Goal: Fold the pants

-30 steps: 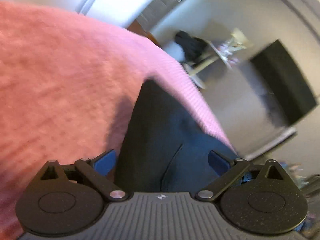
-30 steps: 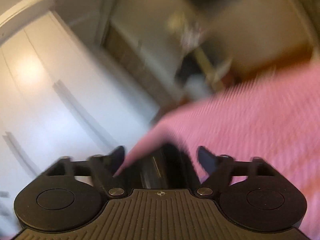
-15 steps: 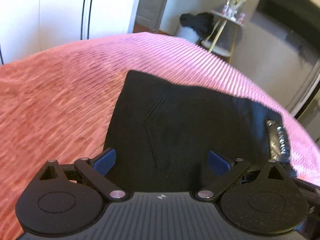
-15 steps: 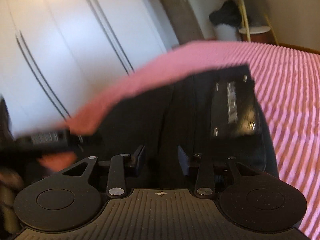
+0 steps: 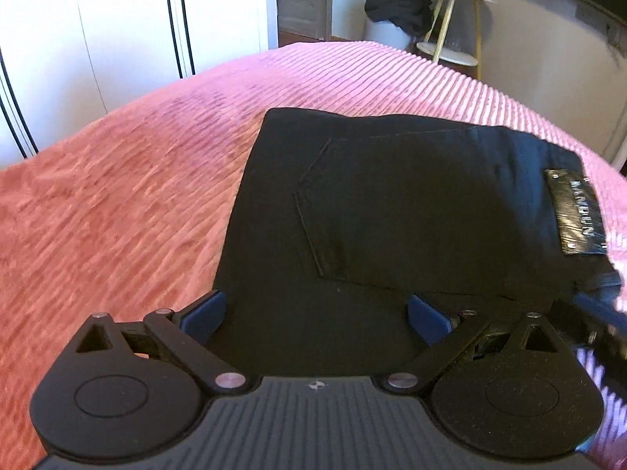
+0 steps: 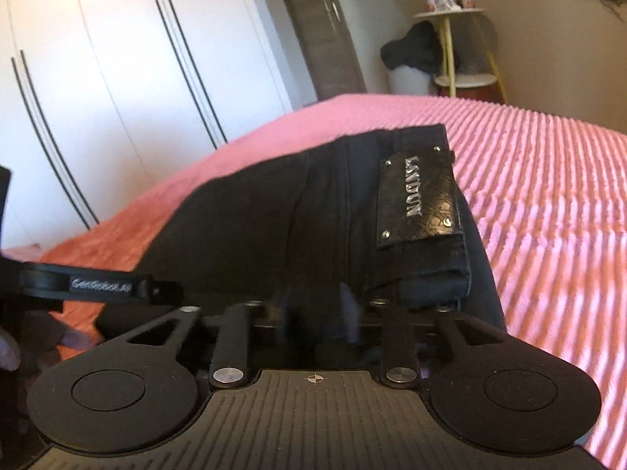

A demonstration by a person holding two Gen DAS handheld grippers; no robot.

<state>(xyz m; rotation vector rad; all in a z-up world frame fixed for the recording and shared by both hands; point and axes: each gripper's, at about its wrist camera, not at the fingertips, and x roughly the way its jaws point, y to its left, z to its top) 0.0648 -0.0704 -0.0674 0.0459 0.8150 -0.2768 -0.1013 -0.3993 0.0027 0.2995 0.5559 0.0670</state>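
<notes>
Black pants [image 5: 392, 203] lie folded in a flat rectangle on a pink ribbed bedspread [image 5: 117, 196]. A back pocket faces up, and a leather patch [image 5: 576, 211] sits at the right end. My left gripper [image 5: 315, 315] is open, its blue pads wide apart over the pants' near edge. In the right wrist view the pants [image 6: 254, 227] and the patch [image 6: 417, 196] are close ahead. My right gripper [image 6: 313, 305] stands narrow with blurred fingers, its jaws opening, and the pants' near edge lies between them. The left gripper's body [image 6: 102, 284] shows at the left.
White wardrobe doors [image 6: 98, 78] stand beyond the bed's far side. A small round side table [image 5: 450, 51] and a white bin with dark clothing [image 5: 399, 8] on it are in the far corner. Bedspread [image 6: 548, 196] stretches bare to the right of the pants.
Both views have rolled level and swung onto the folded pants. The right gripper's jaws went from wide apart to narrow. The left jaws stayed wide.
</notes>
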